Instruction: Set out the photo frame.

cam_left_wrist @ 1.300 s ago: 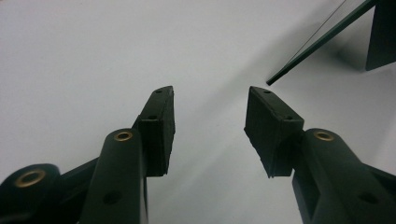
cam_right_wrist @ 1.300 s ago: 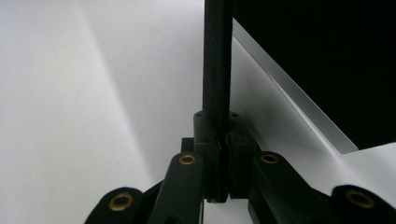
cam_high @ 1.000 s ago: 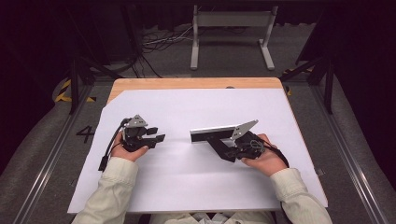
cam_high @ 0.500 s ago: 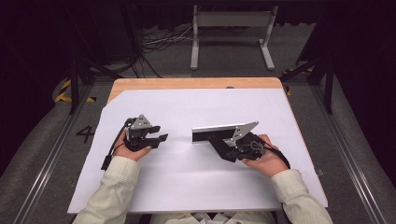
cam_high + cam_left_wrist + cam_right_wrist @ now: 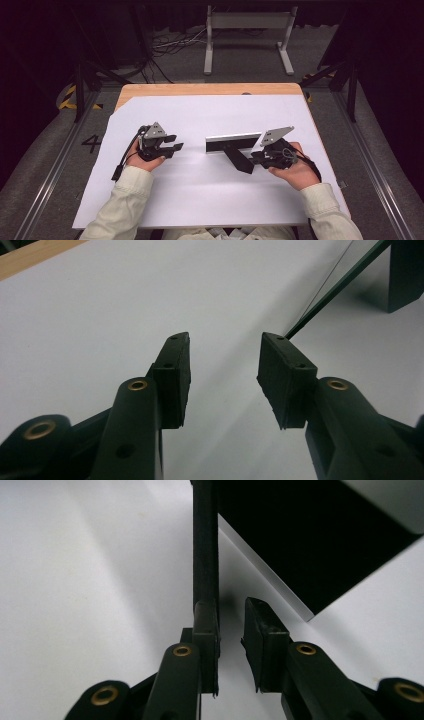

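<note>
On the white tabletop [image 5: 200,200], the left gripper [image 5: 176,146] rests with jaws apart and empty, while the right gripper [image 5: 251,158], jaws slightly parted, sits beside a black stand [image 5: 239,158].

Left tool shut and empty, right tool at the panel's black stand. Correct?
No: the left tool is open, jaws well apart with nothing between them, as the left gripper view shows. The right tool is indeed at the panel's black stand.

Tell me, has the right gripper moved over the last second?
Yes. In the high view the right gripper and the panel beside it have shifted slightly rightward, toward the table's right edge.
</note>
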Demonstrator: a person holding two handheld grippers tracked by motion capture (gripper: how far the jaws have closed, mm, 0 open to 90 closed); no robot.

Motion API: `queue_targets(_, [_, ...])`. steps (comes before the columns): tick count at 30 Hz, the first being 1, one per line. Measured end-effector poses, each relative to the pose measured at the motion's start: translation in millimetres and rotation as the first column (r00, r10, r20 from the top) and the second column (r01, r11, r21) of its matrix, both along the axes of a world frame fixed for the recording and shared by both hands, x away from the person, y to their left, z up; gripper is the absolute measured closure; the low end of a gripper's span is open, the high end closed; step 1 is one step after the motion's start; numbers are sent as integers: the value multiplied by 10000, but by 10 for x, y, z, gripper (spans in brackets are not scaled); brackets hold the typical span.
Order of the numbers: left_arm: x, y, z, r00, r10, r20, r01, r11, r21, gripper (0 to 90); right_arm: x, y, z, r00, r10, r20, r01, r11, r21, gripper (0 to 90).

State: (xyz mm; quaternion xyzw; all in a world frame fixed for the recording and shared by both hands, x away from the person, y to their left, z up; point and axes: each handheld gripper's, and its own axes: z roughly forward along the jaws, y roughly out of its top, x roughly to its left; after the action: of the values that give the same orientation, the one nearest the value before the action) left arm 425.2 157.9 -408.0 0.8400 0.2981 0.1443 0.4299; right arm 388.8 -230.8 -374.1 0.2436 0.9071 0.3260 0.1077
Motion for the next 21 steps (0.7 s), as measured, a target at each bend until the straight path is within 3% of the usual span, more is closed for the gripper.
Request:
queue_targets(9, [15,-74,-18,9999,-124,-56,122,9995,-279,601,-66,-198,155,9988,-357,336,336,9976,613,746])
queue_targets(21, [-2,-235,-70,9999,-14,116,15,10000,-30,624,-78,-354,227,9962,-725,486,680,9938,884,743])
